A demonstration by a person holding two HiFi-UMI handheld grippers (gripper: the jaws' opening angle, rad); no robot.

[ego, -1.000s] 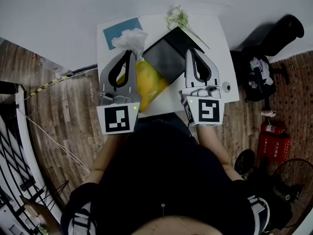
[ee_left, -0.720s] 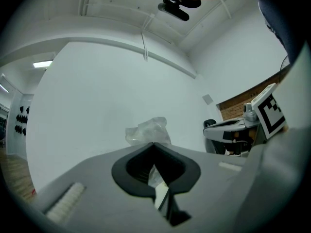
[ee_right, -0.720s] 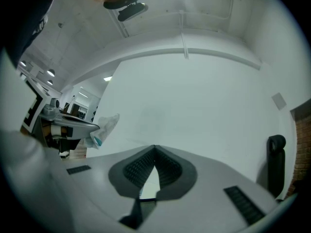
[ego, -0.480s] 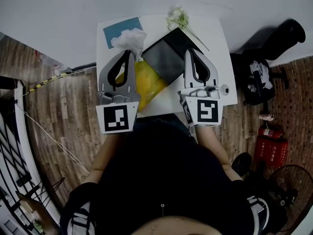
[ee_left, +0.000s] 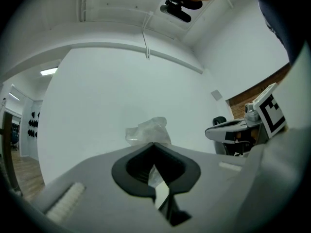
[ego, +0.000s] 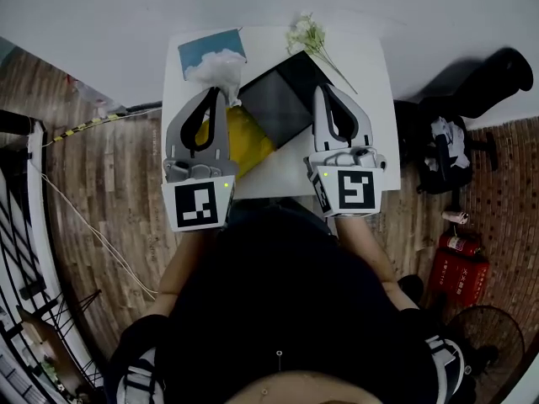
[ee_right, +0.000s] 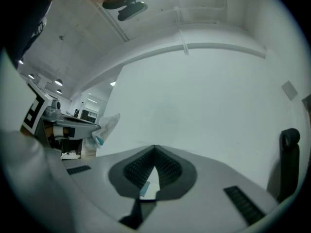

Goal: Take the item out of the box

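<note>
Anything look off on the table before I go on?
Nothing looks spilled or broken. The dark box lies askew, diagonal to the table's edges, and a flower sprig lies loose by its far corner. The left gripper is shut on the crumpled clear bag around the yellow item, at the box's left side.

A bare office-like workroom; white table [ego: 370, 74], plank floor [ego: 109, 192], swivel chair [ego: 446, 150], red fire extinguishers [ego: 459, 268]

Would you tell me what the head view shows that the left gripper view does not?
Only the head view: the table, dark box, flowers, blue card and yellow item. Only the left gripper view: the ceiling and a light strip. Both: the left gripper shut on the clear bag, and the right gripper.
</note>
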